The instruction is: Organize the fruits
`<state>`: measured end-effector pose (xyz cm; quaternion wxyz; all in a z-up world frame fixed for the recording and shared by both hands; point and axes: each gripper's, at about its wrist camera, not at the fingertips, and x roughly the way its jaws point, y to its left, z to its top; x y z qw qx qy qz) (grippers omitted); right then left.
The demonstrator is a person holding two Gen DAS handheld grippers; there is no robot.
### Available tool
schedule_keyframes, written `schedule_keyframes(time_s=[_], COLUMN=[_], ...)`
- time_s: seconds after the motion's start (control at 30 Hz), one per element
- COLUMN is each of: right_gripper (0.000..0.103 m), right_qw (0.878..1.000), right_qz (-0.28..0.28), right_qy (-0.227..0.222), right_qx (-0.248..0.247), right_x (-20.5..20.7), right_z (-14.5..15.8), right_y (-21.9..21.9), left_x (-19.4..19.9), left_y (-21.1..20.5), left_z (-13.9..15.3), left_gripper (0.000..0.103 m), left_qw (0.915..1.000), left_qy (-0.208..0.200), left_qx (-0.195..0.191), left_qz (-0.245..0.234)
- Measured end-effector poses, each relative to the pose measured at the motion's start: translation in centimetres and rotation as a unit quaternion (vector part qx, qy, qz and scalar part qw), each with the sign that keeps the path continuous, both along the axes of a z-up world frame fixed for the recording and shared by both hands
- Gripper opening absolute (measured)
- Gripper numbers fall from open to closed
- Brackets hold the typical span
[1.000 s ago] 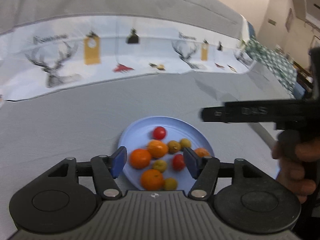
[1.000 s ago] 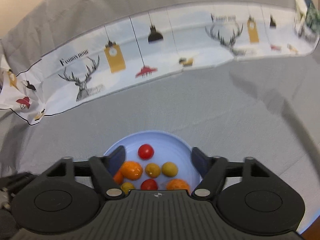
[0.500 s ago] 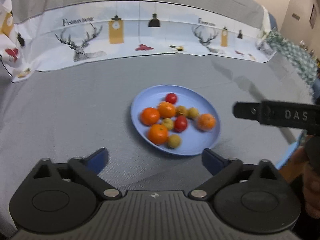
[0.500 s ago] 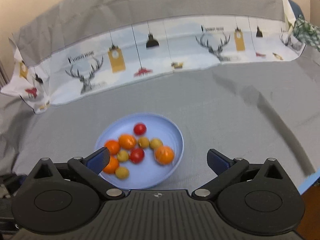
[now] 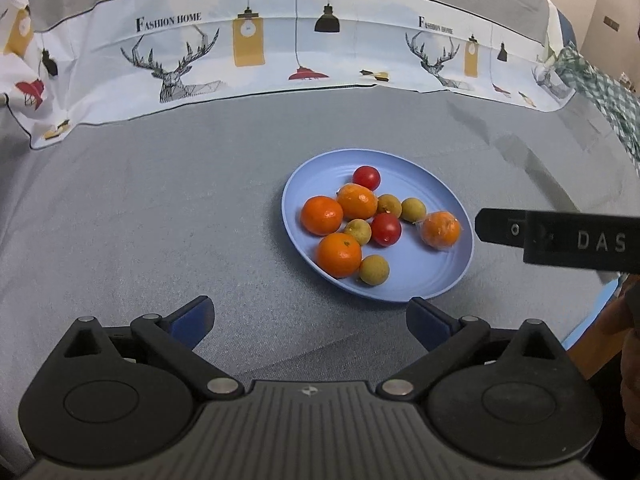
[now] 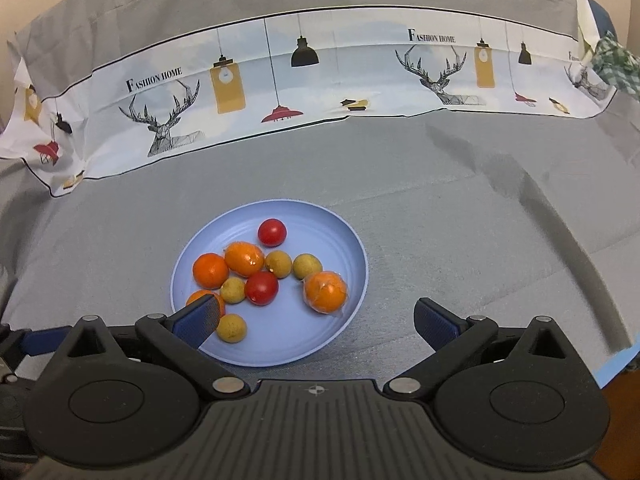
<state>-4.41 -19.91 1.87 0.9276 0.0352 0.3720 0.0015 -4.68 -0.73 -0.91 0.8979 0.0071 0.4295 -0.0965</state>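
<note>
On the grey tabletop [image 5: 160, 220] the blue plate [image 5: 432, 276] holds every fruit in view, oranges [image 5: 339, 254], brown longans [image 5: 374, 269] and red tomatoes [image 5: 386, 229] mixed together, while both claws, left [image 5: 308, 320] and right [image 6: 316, 322], hover spread and empty near its front rim.

A light blue plate [image 5: 448, 280] is filled with orange mandarins [image 5: 322, 215], red tomatoes [image 5: 386, 229] and yellow-green longans [image 5: 374, 269], laid on grey cloth [image 5: 160, 208], backed far off by a white deer-and-lamp printed band [image 5: 280, 52].
</note>
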Motion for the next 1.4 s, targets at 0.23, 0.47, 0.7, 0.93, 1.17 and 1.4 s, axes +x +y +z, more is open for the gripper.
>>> schedule_keyframes(time_s=[0.23, 0.47, 0.7, 0.93, 1.17, 1.4], right_gripper=[0.102, 0.102, 0.102, 0.102, 0.102, 0.102], right_qw=[1.000, 1.000, 1.000, 1.000, 0.999, 0.999], right_qz=[0.001, 0.009, 0.012, 0.016, 0.019, 0.021], right_qy=[0.004, 0.005, 0.005, 0.005, 0.005, 0.005], right_qx=[-0.004, -0.014, -0.018, -0.022, -0.026, -0.029], right_x=[0.1, 0.1, 0.1, 0.1, 0.2, 0.2], right_z=[-0.1, -0.3, -0.3, -0.4, -0.5, -0.5], right_y=[0.1, 0.5, 0.6, 0.8, 1.0, 1.1], left_x=[0.3, 0.2, 0.2, 0.1, 0.1, 0.1], left_y=[0.0, -0.2, -0.3, -0.5, -0.6, -0.7], left_z=[0.0, 0.0, 0.0, -0.1, -0.1, 0.0], left_gripper=[0.102, 0.102, 0.102, 0.102, 0.102, 0.102], left_qw=[1.0000, 1.0000, 1.0000, 1.0000, 1.0000, 1.0000], left_qy=[0.005, 0.001, 0.001, 0.000, -0.001, -0.002], left_qx=[-0.005, -0.001, -0.001, -0.001, -0.001, 0.001], left_qz=[0.006, 0.002, 0.000, -0.002, -0.005, -0.006])
